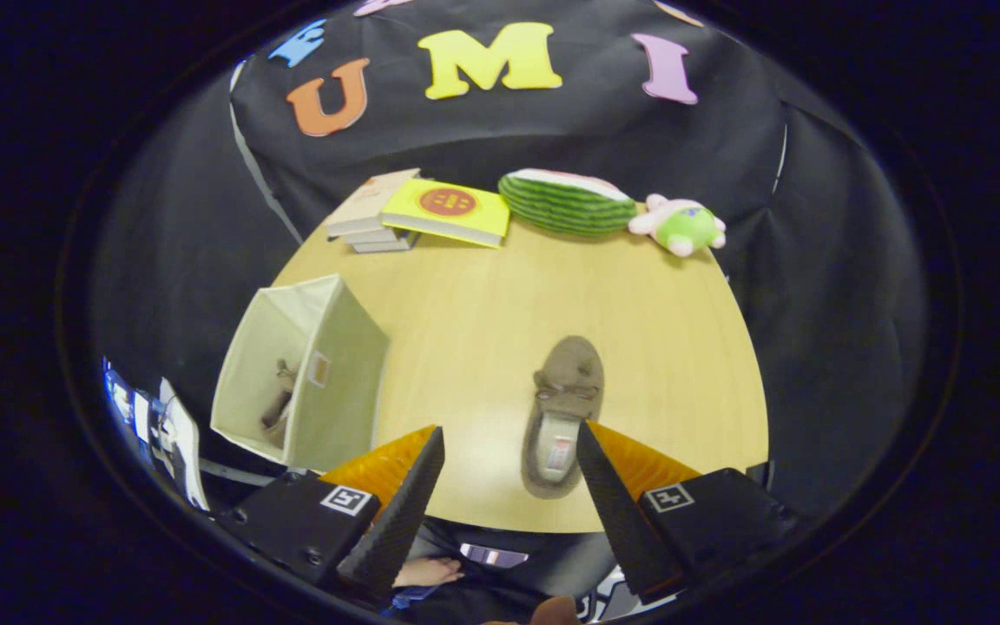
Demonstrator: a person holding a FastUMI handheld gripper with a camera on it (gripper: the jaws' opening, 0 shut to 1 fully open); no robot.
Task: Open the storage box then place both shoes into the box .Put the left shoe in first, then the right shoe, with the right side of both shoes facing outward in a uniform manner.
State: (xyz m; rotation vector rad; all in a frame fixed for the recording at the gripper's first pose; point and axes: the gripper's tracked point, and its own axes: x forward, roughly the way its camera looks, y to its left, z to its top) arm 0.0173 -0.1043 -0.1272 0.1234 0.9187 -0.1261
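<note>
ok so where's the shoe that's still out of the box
In the gripper view the brown shoe lies on the wooden table, between the open gripper fingers, beside the right one, right of the storage box.

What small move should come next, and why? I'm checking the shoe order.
Probably lower the open claw onto the shoe on the table and close. The storage box already stands open with one shoe inside; this shoe lies between the spread fingers, ungripped.
</note>
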